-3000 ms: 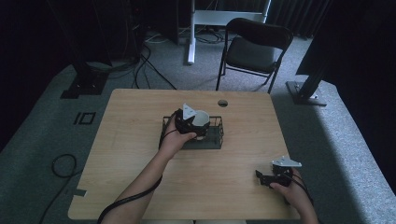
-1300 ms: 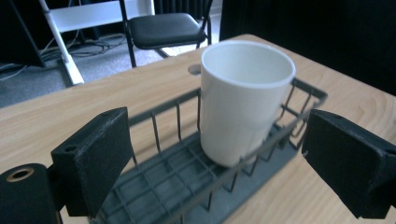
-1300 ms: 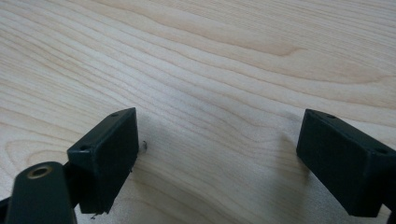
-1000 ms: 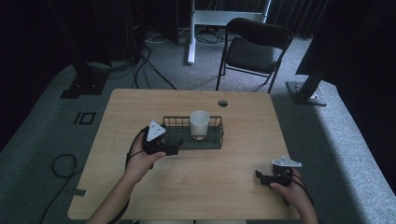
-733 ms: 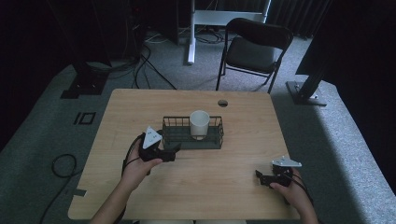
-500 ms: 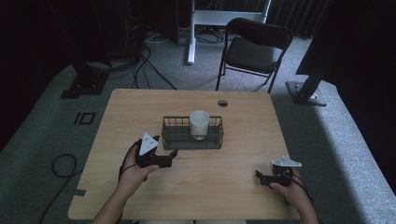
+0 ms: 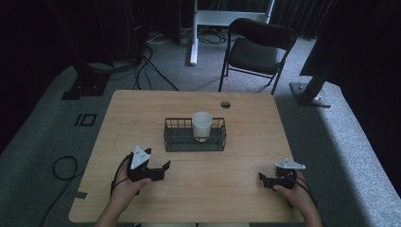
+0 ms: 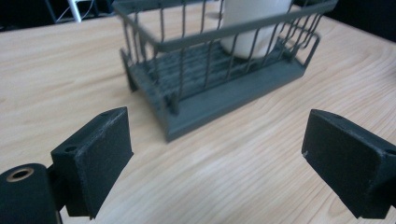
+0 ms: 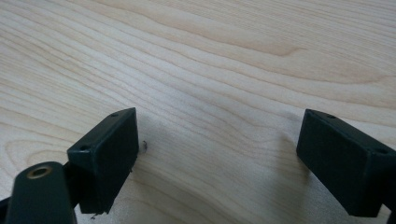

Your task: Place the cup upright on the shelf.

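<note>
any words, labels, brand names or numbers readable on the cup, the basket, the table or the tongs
None: no readable text in any of the three views.
White cup: plain side, no print visible.
Wire basket: bare dark wire, no label.
Table: wood grain only.
Left tongs and right tongs: black pads and grey plates, no marking legible.

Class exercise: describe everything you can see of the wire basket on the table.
The wire basket is dark grey, seemingly metal: thin upright bars, a flat top rim, a slatted floor on a solid base frame. It is rectangular and open-topped, and sits level near the middle of the wooden table. A white cup stands upright inside, toward the right. Nothing else touches it.
</note>
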